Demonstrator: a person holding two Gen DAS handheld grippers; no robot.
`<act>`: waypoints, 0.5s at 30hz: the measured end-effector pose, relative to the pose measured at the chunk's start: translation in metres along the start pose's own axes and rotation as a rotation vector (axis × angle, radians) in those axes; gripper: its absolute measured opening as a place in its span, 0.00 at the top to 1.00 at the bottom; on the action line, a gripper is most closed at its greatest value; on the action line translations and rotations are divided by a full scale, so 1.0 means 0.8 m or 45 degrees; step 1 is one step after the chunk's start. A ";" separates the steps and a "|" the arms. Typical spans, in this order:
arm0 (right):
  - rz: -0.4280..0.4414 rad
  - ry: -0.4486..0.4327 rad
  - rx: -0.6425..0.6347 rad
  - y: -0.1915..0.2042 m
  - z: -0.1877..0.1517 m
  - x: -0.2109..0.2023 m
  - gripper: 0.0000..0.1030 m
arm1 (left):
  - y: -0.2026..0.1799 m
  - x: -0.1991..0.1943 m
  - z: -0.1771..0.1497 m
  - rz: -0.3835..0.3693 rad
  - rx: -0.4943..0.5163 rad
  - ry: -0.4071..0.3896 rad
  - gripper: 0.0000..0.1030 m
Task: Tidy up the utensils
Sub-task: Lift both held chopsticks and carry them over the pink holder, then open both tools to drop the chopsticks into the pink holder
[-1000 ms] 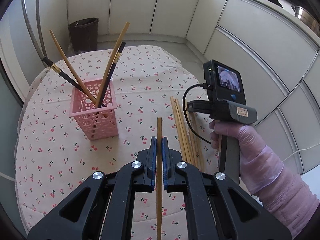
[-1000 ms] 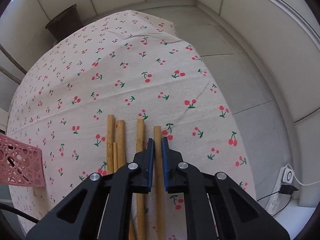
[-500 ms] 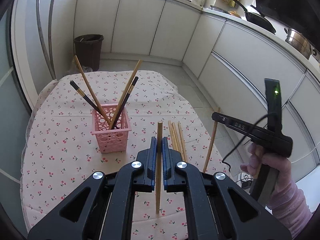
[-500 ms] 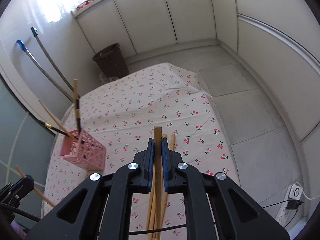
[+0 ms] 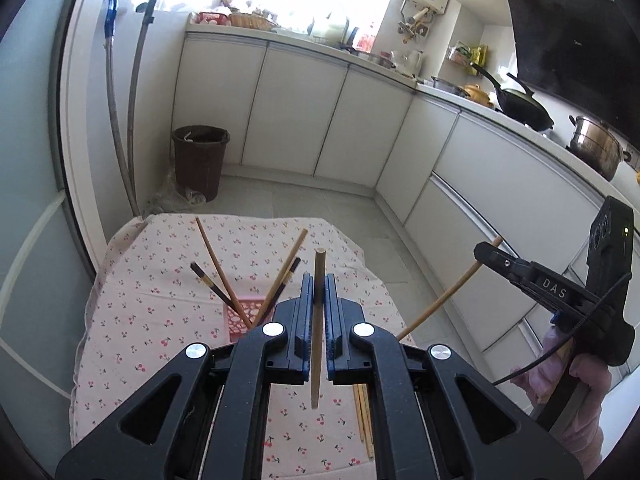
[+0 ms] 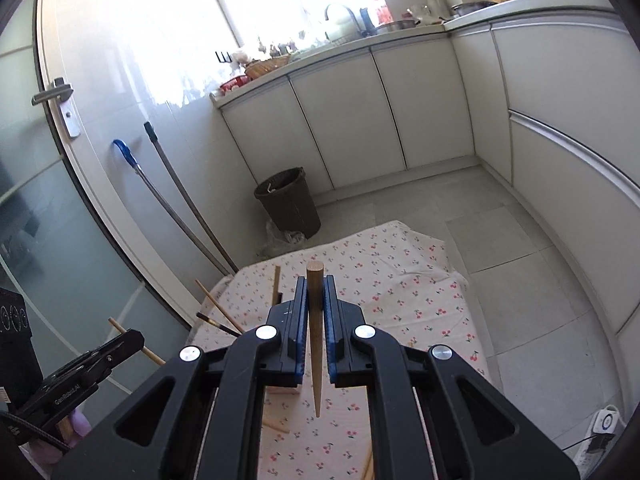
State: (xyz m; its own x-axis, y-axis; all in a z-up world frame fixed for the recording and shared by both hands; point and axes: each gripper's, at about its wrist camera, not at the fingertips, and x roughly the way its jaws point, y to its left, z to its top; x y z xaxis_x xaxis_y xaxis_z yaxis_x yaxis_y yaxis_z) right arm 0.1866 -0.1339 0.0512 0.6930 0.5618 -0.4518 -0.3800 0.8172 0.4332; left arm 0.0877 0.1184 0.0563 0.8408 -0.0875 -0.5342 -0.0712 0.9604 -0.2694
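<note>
Holding one wooden chopstick (image 5: 318,320) shut tight between its blue pads, the left tool (image 5: 316,300) sat low in the middle of the frame. The right tool (image 6: 316,300) pinched another chopstick (image 6: 315,328) the same way. Some loose chopsticks (image 5: 363,412) lay on the cherry-cloth desk (image 5: 132,320), left to do. Farther back, the pink basket (image 5: 244,316) already had four sticks leaning in it. Both held sticks likely went there next.
</note>
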 end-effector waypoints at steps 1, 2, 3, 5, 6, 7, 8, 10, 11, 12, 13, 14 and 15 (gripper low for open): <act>0.025 -0.014 0.016 0.004 0.005 -0.001 0.93 | 0.005 -0.006 0.008 0.011 -0.013 -0.026 0.95; 0.044 -0.028 0.028 0.008 0.010 -0.003 0.93 | 0.009 -0.012 0.015 0.022 -0.023 -0.048 0.95; 0.059 -0.043 0.036 0.014 0.014 -0.004 0.93 | 0.012 -0.017 0.020 0.032 -0.033 -0.068 0.95; 0.084 -0.072 0.051 0.024 0.019 -0.006 0.93 | 0.019 -0.028 0.034 0.048 -0.058 -0.111 0.95; 0.099 -0.080 0.059 0.028 0.022 -0.005 0.93 | 0.021 -0.031 0.040 0.056 -0.063 -0.130 0.95; 0.107 -0.089 0.066 0.033 0.023 -0.006 0.93 | 0.023 -0.035 0.046 0.075 -0.066 -0.159 0.95; 0.109 -0.096 0.069 0.036 0.024 -0.004 0.93 | 0.024 -0.038 0.052 0.097 -0.066 -0.186 0.95; 0.113 -0.106 0.070 0.043 0.025 0.001 0.93 | 0.028 -0.039 0.062 0.128 -0.070 -0.225 0.95; 0.116 -0.109 0.073 0.046 0.026 0.004 0.93 | 0.030 -0.038 0.066 0.136 -0.073 -0.235 0.95; 0.116 -0.111 0.076 0.048 0.024 0.008 0.93 | 0.032 -0.036 0.069 0.145 -0.076 -0.247 0.95; 0.115 -0.112 0.075 0.050 0.024 0.010 0.93 | 0.034 -0.032 0.072 0.161 -0.080 -0.261 0.95; 0.111 -0.113 0.070 0.051 0.024 0.014 0.92 | 0.036 -0.028 0.075 0.177 -0.080 -0.274 0.95; 0.101 -0.109 0.063 0.054 0.024 0.019 0.92 | 0.037 -0.023 0.077 0.191 -0.077 -0.282 0.95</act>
State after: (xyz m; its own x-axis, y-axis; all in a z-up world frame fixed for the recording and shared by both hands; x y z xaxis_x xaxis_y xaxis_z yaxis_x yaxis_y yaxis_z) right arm 0.1926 -0.0926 0.0775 0.7127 0.6095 -0.3472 -0.4065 0.7622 0.5037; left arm 0.1029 0.1644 0.1075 0.9149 0.1208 -0.3853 -0.2300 0.9402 -0.2514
